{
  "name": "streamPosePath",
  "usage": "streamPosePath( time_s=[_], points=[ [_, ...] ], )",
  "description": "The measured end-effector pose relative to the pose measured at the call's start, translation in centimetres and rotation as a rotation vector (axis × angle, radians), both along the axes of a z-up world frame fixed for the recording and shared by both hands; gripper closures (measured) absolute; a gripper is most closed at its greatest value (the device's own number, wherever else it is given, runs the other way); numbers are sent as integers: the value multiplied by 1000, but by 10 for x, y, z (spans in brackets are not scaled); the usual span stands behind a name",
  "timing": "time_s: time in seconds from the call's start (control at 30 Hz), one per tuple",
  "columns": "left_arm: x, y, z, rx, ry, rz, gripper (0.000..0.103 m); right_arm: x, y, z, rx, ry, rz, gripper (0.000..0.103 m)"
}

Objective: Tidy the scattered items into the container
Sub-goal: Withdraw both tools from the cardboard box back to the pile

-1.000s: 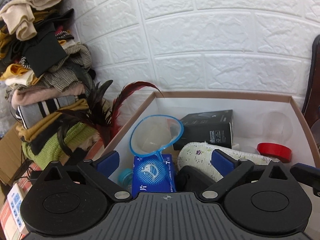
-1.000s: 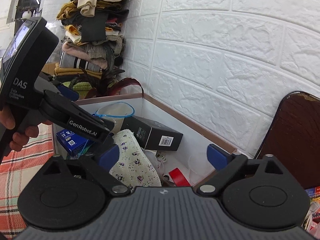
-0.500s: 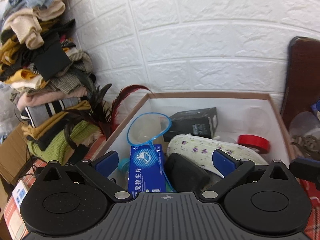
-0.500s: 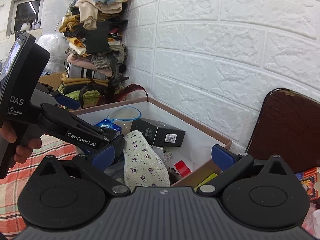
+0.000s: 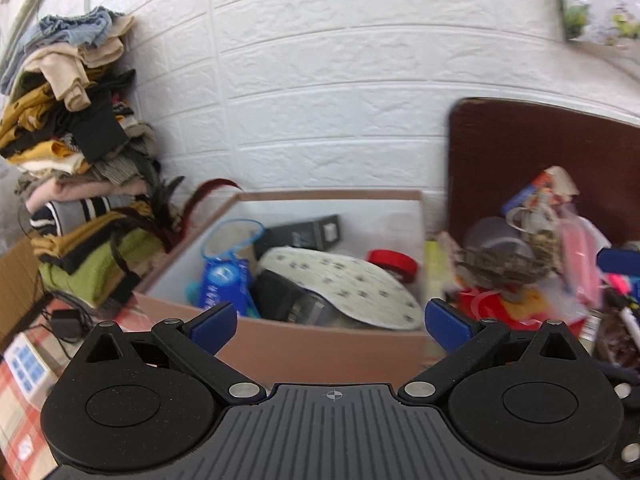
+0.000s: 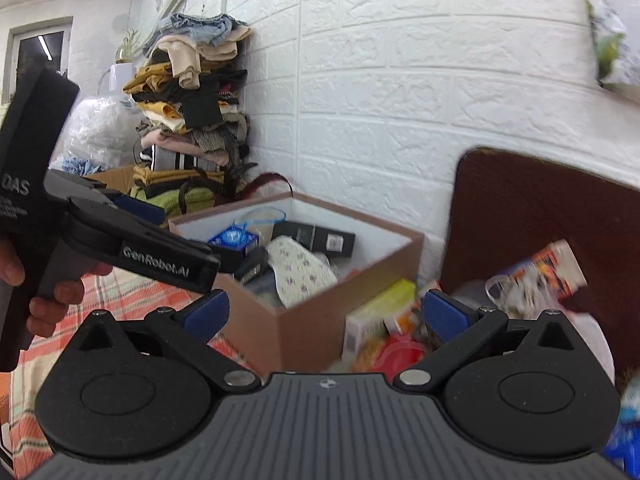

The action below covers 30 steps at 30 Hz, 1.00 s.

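A brown cardboard box (image 5: 320, 346) with white inner walls stands against the brick wall; it also shows in the right wrist view (image 6: 308, 328). Inside lie a floral insole (image 5: 340, 284), a blue carton (image 5: 222, 286), a black box (image 5: 304, 232), a blue-rimmed strainer (image 5: 234, 234) and red tape (image 5: 394, 264). My left gripper (image 5: 330, 322) is open and empty in front of the box's near wall. My right gripper (image 6: 324, 314) is open and empty, before the box's right corner. Scattered items (image 5: 532, 272) lie right of the box, including a yellow-green box (image 6: 380, 312).
A tall pile of folded clothes (image 5: 76, 176) stands left of the box, with dark feathers (image 5: 176, 208) beside it. A dark brown board (image 5: 532, 168) leans on the wall at right. The left device and hand (image 6: 48, 248) fill the right wrist view's left side. A checked cloth (image 6: 132, 292) covers the surface.
Both grippers have pulled back and up from over the box and swung right. The clutter pile right of the box has come into view. Both stay open.
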<state>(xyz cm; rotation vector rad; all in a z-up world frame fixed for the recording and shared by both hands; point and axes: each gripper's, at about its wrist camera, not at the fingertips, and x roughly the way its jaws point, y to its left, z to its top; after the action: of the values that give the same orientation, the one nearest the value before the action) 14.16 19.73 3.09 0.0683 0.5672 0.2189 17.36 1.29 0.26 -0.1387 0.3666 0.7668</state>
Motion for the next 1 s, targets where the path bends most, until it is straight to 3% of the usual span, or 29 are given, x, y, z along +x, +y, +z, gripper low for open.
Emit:
streamPosePath(
  time_s=[0.47,0.63,0.83,1.0],
  points=[
    [-40,-110,-57,-102,48,-125,0,-68,-118,-56,44,17,-207,0],
    [-36,-137,-76,-147,86,-140,0,-72,-150,-79,2,84,-286,0],
    [-21,-163,-86,-159,122,-180,0,-58,-183,-99,-7,189,-474,0],
    [-1,-187,-87,-179,135,-222,0,-45,-199,-106,-1,158,-551,0]
  ],
)
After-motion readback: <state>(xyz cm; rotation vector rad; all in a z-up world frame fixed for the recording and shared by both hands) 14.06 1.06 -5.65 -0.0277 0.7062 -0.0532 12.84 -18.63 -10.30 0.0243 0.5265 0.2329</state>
